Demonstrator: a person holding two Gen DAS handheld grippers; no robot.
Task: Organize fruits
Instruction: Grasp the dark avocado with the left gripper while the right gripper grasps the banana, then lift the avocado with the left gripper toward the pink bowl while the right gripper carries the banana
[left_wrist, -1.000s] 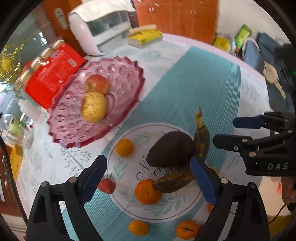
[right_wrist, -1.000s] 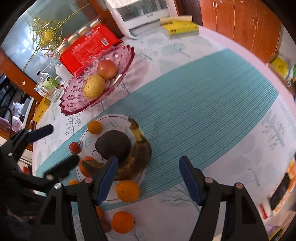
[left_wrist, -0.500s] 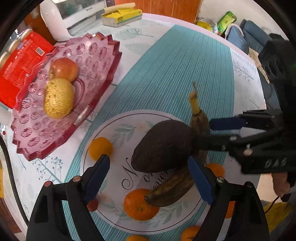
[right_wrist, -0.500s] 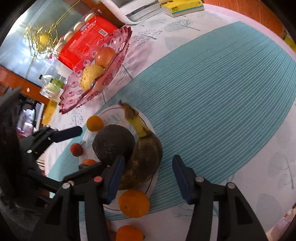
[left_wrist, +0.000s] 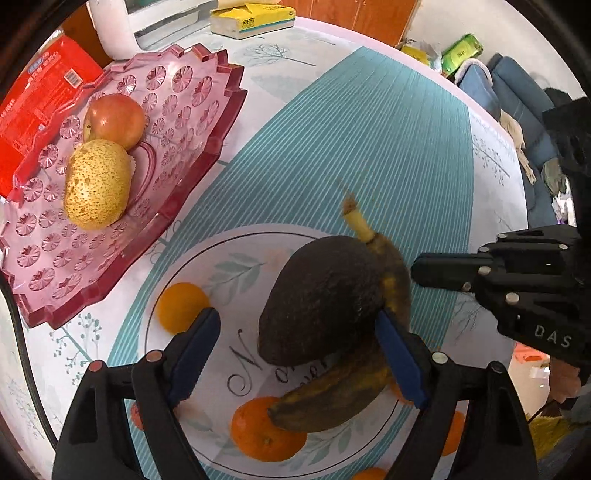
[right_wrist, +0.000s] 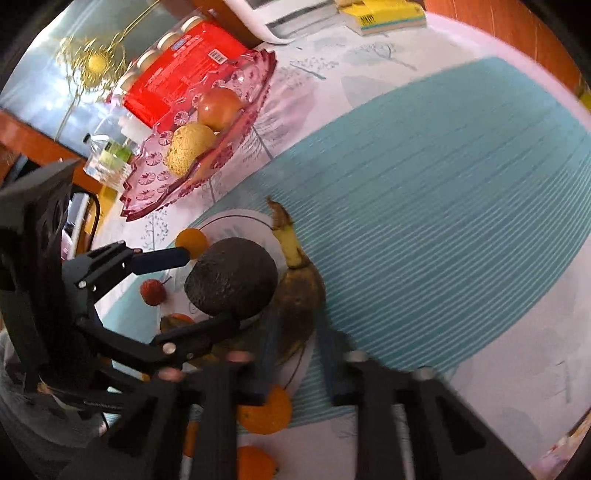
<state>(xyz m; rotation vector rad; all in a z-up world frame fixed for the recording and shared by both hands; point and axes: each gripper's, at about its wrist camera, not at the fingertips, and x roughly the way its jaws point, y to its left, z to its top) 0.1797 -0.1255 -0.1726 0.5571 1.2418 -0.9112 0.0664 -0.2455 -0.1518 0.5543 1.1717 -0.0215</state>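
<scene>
1. Picking fruit off the round printed plate (left_wrist: 207, 258) looks to be the step in hand, with the pink glass fruit tray (left_wrist: 207, 110) as the likely destination; an apple (left_wrist: 116, 120) and a speckled yellow pear (left_wrist: 98, 184) already lie on it.
2. The left gripper (left_wrist: 295, 350) stands wide, its blue pads either side of the dark avocado (left_wrist: 321, 302), which rests on the plate against an overripe banana (left_wrist: 343, 391). Its right pad seems to sit at the seam between avocado and banana; I cannot tell whether it touches yet.
3. The right gripper (right_wrist: 295, 354) has just been closing, and its blurred jaws stand narrow on the banana's thick middle, apparently clamping it.
4. Next, I judge, the left jaws need to close on the avocado alone, and each fruit must lift clear without dragging the other.
5. Small oranges (left_wrist: 181, 306) lie on and beside the plate, untouched.
</scene>
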